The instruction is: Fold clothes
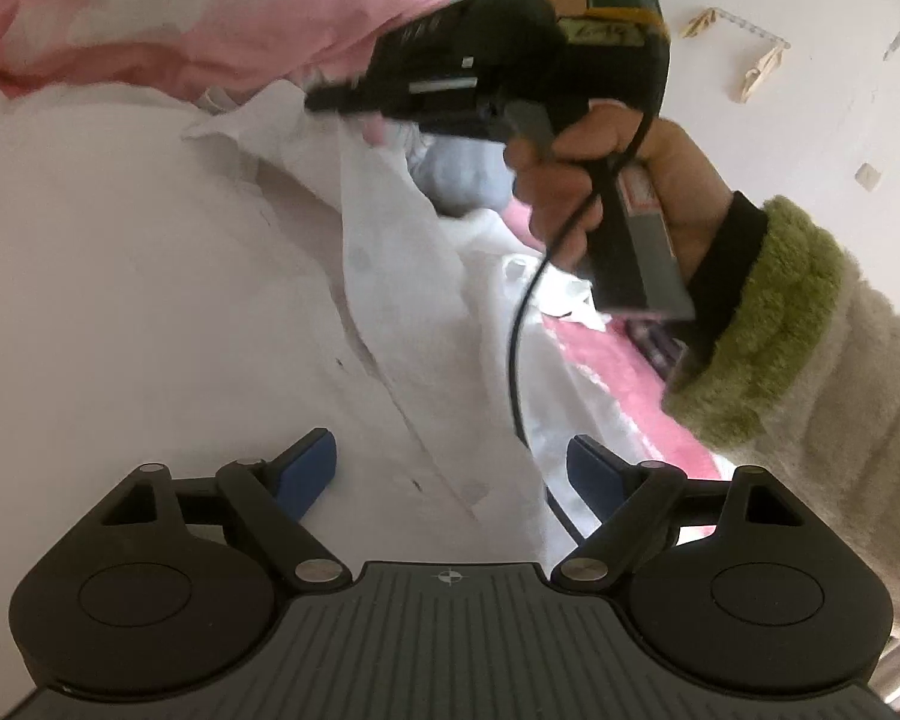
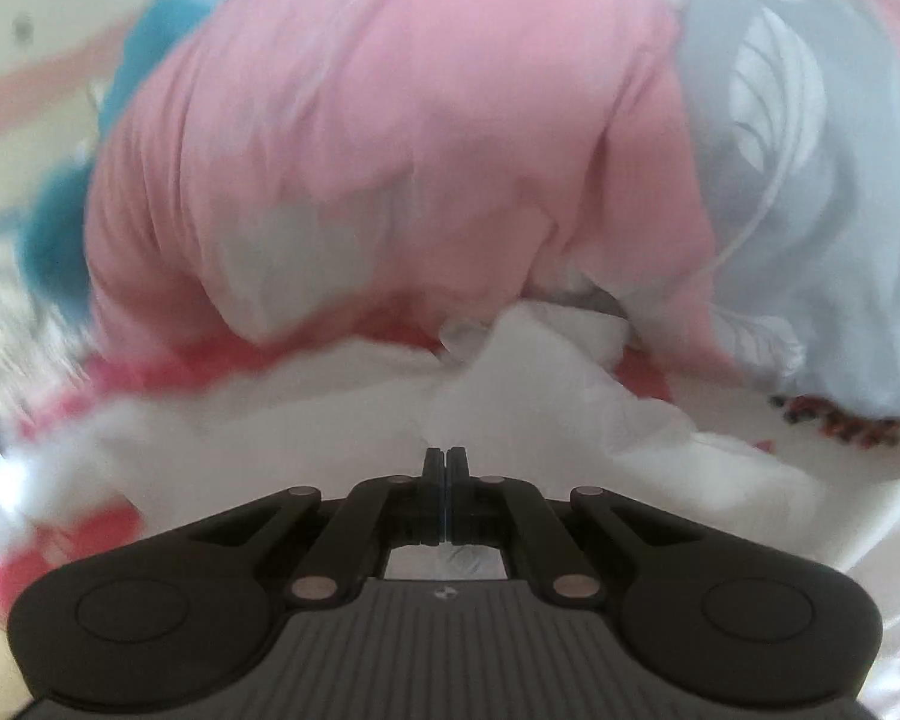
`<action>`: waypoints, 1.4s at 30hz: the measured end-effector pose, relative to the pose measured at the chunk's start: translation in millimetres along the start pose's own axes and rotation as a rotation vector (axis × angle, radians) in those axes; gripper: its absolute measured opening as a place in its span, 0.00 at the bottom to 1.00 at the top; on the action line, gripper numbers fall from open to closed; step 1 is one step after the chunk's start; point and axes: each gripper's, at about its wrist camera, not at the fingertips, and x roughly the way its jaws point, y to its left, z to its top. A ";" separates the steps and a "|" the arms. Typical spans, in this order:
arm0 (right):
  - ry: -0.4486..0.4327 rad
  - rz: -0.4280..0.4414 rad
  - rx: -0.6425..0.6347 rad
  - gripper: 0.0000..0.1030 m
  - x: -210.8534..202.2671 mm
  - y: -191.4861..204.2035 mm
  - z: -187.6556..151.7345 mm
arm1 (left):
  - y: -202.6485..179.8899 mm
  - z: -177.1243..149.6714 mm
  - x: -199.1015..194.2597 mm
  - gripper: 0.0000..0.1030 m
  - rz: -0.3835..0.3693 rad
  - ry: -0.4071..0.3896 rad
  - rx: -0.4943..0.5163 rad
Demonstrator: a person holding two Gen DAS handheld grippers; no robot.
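Note:
A white button-front shirt (image 1: 180, 300) lies spread over the bed and fills the left wrist view. My left gripper (image 1: 453, 471) hovers low over it, open, its blue pads (image 1: 312, 468) wide apart and pressing on nothing. Further off, a hand (image 1: 600, 180) in a green-cuffed fleece sleeve holds my right gripper (image 1: 330, 102), whose tip meets a raised edge of the shirt. In the right wrist view that gripper (image 2: 446, 456) is shut, pads together, and the white shirt (image 2: 510, 396) bunches up from its tip as if pinched there.
A puffy pink quilt (image 2: 390, 120) is heaped just behind the shirt, with grey-blue leaf-print fabric (image 2: 810, 180) to its right and something teal (image 2: 54, 240) to its left. A pink-patterned sheet (image 1: 630, 384) shows under the shirt. A black cable (image 1: 516, 360) hangs from the right gripper.

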 end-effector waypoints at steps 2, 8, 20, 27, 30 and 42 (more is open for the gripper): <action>-0.014 0.057 0.066 0.00 -3.0 -10.2 5.4 | 0.5 -0.2 0.9 0.82 -0.018 0.012 -0.019; -0.031 0.188 0.205 0.00 9.9 -28.3 17.7 | -4.4 -1.6 5.9 0.81 -0.023 0.027 -0.010; 0.130 0.076 0.217 0.02 75.0 -30.1 2.3 | -6.9 0.3 -2.5 0.80 0.016 0.049 0.009; 0.024 0.003 0.032 0.14 -31.1 -10.9 -4.0 | -11.0 -0.4 -13.4 0.80 0.047 0.049 0.011; 0.030 -0.017 -0.068 0.14 -84.9 6.3 -33.9 | -6.9 5.3 -20.2 0.80 0.080 0.022 -0.009; 0.013 -0.098 -0.134 0.16 -156.8 66.8 -185.6 | 21.9 55.7 -8.8 0.76 0.207 -0.043 -0.147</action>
